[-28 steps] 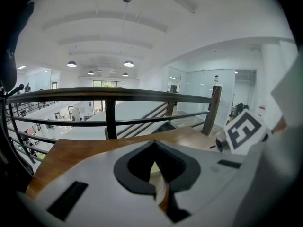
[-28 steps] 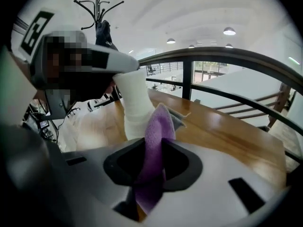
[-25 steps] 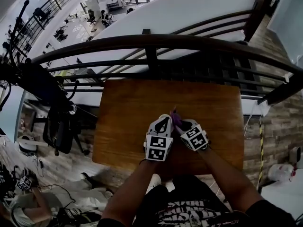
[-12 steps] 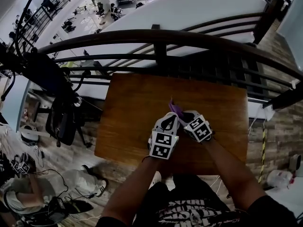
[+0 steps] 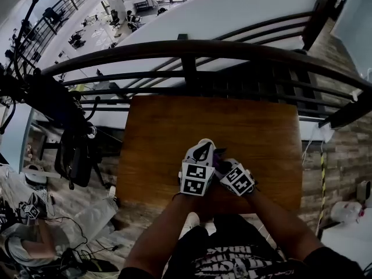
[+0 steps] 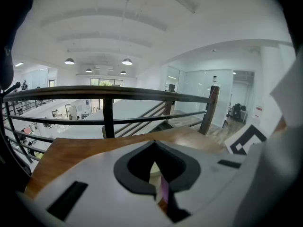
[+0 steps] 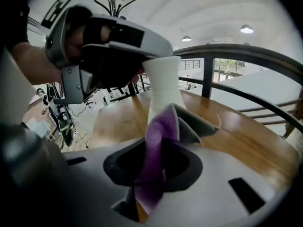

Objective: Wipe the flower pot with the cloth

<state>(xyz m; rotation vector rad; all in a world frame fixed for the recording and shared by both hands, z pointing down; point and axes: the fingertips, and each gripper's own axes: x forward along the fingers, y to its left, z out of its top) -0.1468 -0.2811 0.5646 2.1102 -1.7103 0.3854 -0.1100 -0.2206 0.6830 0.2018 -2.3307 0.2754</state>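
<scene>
Right hand-held gripper (image 7: 152,171) is clamped on the cloth (image 7: 161,126); the flower pot (image 7: 163,86), pinched by the left hand-held gripper (image 5: 204,151), should be rubbed evenly.

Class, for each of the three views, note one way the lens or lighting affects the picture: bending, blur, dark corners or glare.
Head view: the wide lens bows the railing into an arc. Left gripper view: black corners ring the picture. Right gripper view: the cloth near the lens is blurred, and the ceiling lamp glows bright.
</scene>
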